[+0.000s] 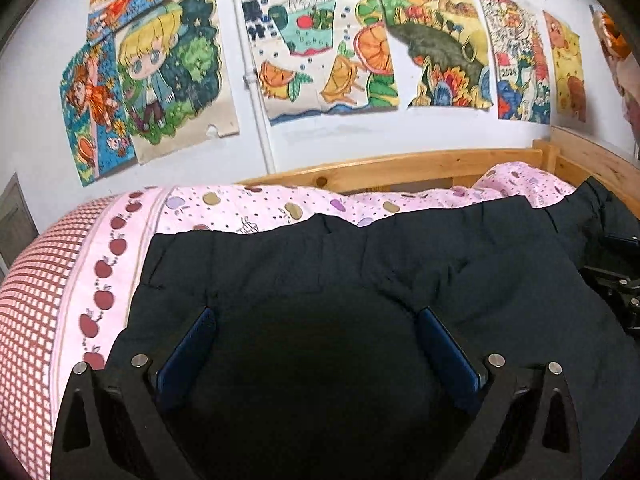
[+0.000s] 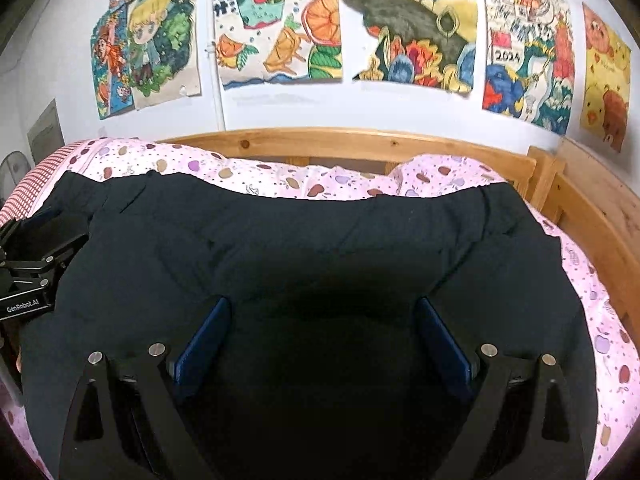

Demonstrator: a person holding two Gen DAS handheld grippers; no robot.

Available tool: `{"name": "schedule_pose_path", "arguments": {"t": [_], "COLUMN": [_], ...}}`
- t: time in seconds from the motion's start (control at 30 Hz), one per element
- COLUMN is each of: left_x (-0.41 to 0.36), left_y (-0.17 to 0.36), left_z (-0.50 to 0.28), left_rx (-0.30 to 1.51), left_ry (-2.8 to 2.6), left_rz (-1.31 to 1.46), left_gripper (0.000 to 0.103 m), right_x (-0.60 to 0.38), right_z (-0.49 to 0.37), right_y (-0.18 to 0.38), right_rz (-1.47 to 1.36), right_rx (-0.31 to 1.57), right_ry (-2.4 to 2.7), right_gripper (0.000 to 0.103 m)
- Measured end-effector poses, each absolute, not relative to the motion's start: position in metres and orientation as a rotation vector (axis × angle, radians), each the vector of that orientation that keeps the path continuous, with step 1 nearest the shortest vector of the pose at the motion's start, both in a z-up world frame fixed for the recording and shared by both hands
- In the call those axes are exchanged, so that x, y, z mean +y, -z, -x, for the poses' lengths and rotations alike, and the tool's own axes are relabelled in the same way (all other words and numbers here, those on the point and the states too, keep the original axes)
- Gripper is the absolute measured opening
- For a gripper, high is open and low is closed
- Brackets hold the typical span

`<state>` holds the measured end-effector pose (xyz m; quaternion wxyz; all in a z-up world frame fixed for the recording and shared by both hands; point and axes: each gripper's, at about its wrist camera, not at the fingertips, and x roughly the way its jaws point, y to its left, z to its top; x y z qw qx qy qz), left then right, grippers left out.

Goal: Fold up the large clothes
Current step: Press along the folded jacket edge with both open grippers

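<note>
A large dark navy garment lies spread across the bed and fills the lower part of both views. My left gripper is open, its blue pads wide apart just above or on the cloth near its left side. My right gripper is open too, pads wide apart over the garment's right half. Nothing is between either pair of fingers. The right gripper shows at the right edge of the left wrist view; the left gripper shows at the left edge of the right wrist view.
The bed has a pink apple-print quilt and a red checked sheet edge. A wooden bed frame runs along the far side and right. Children's drawings and a white pipe are on the wall behind.
</note>
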<state>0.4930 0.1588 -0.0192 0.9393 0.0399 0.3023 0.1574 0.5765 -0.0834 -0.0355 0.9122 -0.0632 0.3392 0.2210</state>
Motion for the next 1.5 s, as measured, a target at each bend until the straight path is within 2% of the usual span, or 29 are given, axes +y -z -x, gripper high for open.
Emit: {"name": "schedule_pose_path", "arguments": {"t": [0.47,1.5], "left_x": [0.176,0.172], "left_y": [0.04,0.048], "left_z": [-0.538,-0.519], "left_rx": [0.703,0.637], "left_ry": [-0.306,-0.3], "left_rz": [-0.014,-0.014], "left_gripper": [0.103,0.103], "right_x": [-0.071,-0.083], "right_z": [-0.616,-0.593], "right_y": [0.057,0.058], "right_rz": [0.092,0.07], "right_rx": [0.754,0.632], "right_ry": [-0.474,-0.473], "right_gripper": [0.101,0.101]}}
